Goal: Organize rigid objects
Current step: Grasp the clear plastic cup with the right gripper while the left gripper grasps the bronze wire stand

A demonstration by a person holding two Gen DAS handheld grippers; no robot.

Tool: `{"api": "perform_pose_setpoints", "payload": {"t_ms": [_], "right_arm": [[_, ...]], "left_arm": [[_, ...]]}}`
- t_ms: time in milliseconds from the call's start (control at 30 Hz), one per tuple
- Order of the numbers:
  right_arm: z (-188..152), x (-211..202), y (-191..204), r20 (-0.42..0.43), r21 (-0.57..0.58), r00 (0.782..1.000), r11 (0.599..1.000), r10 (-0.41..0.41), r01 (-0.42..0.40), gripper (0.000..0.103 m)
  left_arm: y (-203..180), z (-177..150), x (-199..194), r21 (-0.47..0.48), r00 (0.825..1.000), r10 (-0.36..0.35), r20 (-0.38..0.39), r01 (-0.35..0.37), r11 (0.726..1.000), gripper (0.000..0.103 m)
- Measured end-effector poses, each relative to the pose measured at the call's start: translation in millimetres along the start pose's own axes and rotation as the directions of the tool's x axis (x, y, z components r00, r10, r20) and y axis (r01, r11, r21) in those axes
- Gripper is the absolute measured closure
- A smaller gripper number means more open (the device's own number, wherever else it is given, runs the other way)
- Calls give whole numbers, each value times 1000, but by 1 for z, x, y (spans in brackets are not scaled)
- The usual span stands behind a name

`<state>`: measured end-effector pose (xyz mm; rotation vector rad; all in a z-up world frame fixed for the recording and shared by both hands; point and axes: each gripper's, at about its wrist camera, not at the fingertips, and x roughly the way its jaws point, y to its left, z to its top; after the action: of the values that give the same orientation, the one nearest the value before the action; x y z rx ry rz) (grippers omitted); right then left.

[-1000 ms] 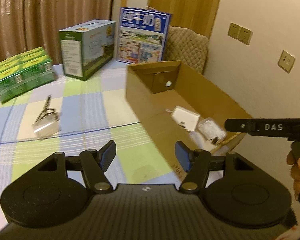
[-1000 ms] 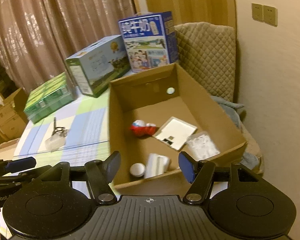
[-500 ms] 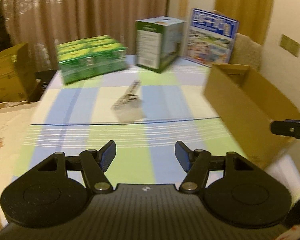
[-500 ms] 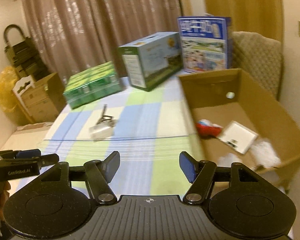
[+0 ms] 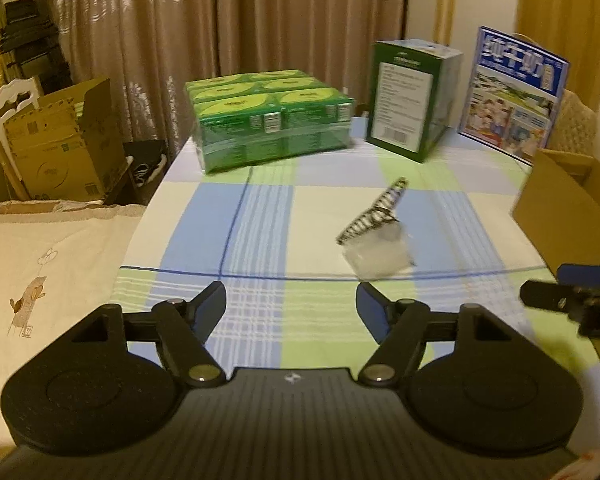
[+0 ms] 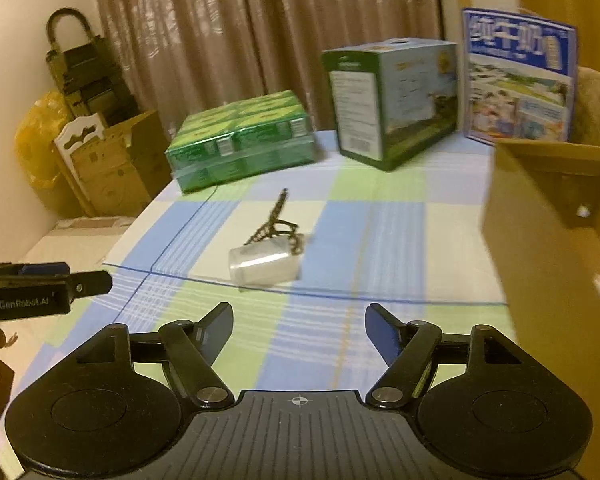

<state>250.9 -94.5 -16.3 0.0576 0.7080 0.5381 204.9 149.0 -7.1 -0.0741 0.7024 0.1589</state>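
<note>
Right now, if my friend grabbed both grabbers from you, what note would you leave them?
Left gripper: empty, jaws opening.
Right gripper: empty, jaws opening.
Clear plastic cup lies on its side on the checked tablecloth, a dark metal piece lying against it.
Cardboard box sits at the right; what it holds is hidden from here.
Left to do: cup and metal piece look like the next things to go into the box.
</note>
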Motion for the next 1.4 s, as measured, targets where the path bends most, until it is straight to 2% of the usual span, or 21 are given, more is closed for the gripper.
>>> {"api": "perform_pose_setpoints", "payload": {"t_ms": [100,200,300,433,600,900,1033,1100,1267,1400], "right_arm": [[-2,26,10,13,-70,999,997,32,-31,30],[-5,50,16,19,-118,999,992,51,-48,26],[-6,71,16,13,-121,999,991,52,-50,22],[-4,97,15,11,-121,999,992,35,-33,19],[5,122,26,21,-184,999,983,29,-25,17],[5,167,41,2,-240,1000,970,-29,28,17],[3,175,39,-7,-244,1000,969,-26,23,20],[2,175,37,-5,-255,1000,967,-14,12,34],[-2,160,33,-4,-267,1000,964,-10,8,35],[2,136,24,-4,-265,1000,964,-27,25,35]], "left_arm": [[8,5,17,-40,1000,0,4,0,999,28],[10,9,35,-34,1000,21,22,-20,999,23],[14,15,54,-62,1000,22,21,-21,998,19],[17,29,65,-91,999,-11,50,16,996,15],[22,28,88,-98,1000,-8,-5,8,995,14],[27,30,102,-93,1000,14,-21,-16,996,14],[27,30,101,-98,1000,6,-15,-8,995,14],[27,30,101,-98,1000,2,-16,-4,995,14],[25,31,102,-95,1000,-16,-8,16,995,14],[17,31,101,-56,999,-46,3,46,997,14]]}}
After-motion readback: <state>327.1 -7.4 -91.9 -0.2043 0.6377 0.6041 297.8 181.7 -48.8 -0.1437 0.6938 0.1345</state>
